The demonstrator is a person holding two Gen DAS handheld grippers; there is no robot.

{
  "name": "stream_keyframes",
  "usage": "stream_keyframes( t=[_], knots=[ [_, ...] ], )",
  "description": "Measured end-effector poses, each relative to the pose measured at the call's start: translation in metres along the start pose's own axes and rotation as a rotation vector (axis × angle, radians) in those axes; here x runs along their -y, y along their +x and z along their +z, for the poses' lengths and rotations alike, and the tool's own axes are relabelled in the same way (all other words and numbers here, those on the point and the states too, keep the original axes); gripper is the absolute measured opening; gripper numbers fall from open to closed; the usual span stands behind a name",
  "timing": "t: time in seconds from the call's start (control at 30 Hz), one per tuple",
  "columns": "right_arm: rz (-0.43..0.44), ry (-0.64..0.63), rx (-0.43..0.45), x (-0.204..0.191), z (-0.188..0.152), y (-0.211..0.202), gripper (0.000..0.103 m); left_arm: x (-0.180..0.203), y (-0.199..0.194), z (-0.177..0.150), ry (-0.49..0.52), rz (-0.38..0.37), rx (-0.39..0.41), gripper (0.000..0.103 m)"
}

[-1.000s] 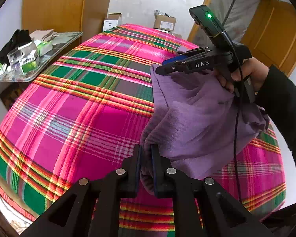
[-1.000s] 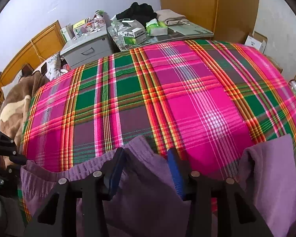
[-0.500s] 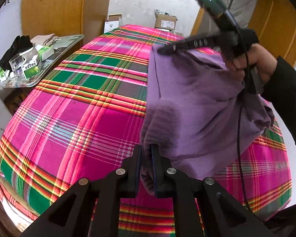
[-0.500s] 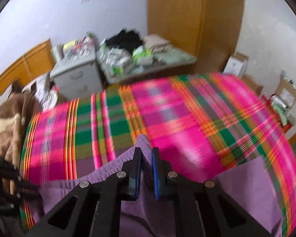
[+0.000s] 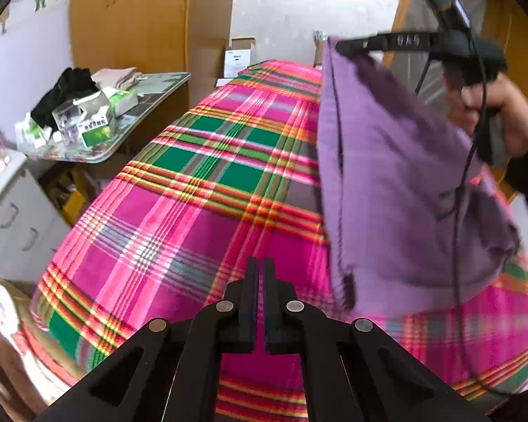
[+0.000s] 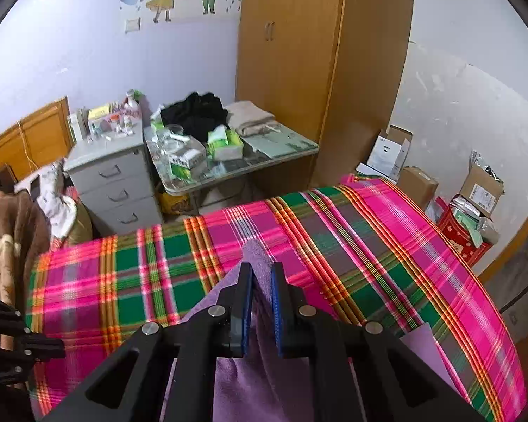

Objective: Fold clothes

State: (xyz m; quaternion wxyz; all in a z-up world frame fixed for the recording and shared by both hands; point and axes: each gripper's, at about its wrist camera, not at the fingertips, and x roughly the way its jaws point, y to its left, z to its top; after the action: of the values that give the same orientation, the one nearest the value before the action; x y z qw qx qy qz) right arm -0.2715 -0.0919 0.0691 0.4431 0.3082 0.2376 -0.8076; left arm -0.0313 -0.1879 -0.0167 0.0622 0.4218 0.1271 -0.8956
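Above plaid bed (image 5: 200, 211), purple garment (image 5: 397, 183) hangs lengthwise down from right claw (image 6: 262, 274); left claw (image 5: 259, 270) closed, empty.

Left tongs (image 5: 258, 302) seemingly closed empty; right tongs (image 6: 262, 302) clamped.

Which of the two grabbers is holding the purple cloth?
The right gripper, lifted high with the purple cloth pinched between its fingers. The left gripper is shut with nothing in it.

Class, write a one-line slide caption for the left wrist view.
Right gripper lifts purple garment above plaid bedspread; left gripper shut, empty.
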Motion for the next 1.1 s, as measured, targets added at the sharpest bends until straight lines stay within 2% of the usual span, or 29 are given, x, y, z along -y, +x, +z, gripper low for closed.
stream_keyframes(
  t=[0.13, 0.23, 0.33, 0.37, 0.53, 0.7, 0.9, 1.1],
  knots=[
    [-0.074, 0.033, -0.066, 0.018, -0.009, 0.021, 0.011, -0.007, 0.002, 0.004, -0.049, -0.069, 0.010, 0.022],
    [-0.077, 0.086, -0.089, 0.036, -0.018, 0.030, 0.011, -0.008, 0.005, 0.004, -0.076, -0.119, 0.010, 0.027],
    [-0.069, 0.109, -0.104, 0.044, -0.025, 0.038, 0.011, -0.002, 0.009, 0.004, -0.082, -0.160, 0.003, 0.043],
    [-0.067, 0.110, -0.104, 0.044, -0.027, 0.040, 0.011, 0.000, 0.011, 0.004, -0.084, -0.174, 0.000, 0.045],
    [-0.051, 0.115, -0.093, 0.046, -0.029, 0.039, 0.011, 0.010, 0.019, 0.004, -0.094, -0.241, -0.014, 0.045],
    [-0.043, 0.118, -0.085, 0.048, -0.031, 0.032, 0.011, 0.021, 0.031, 0.005, -0.115, -0.272, -0.056, 0.045],
    [-0.041, 0.127, -0.085, 0.052, -0.036, 0.029, 0.011, 0.023, 0.031, 0.008, -0.140, -0.320, -0.049, 0.045],
    [-0.039, 0.123, -0.086, 0.049, -0.037, 0.027, 0.011, 0.020, 0.026, 0.007, -0.179, -0.416, -0.036, 0.045]
  ],
)
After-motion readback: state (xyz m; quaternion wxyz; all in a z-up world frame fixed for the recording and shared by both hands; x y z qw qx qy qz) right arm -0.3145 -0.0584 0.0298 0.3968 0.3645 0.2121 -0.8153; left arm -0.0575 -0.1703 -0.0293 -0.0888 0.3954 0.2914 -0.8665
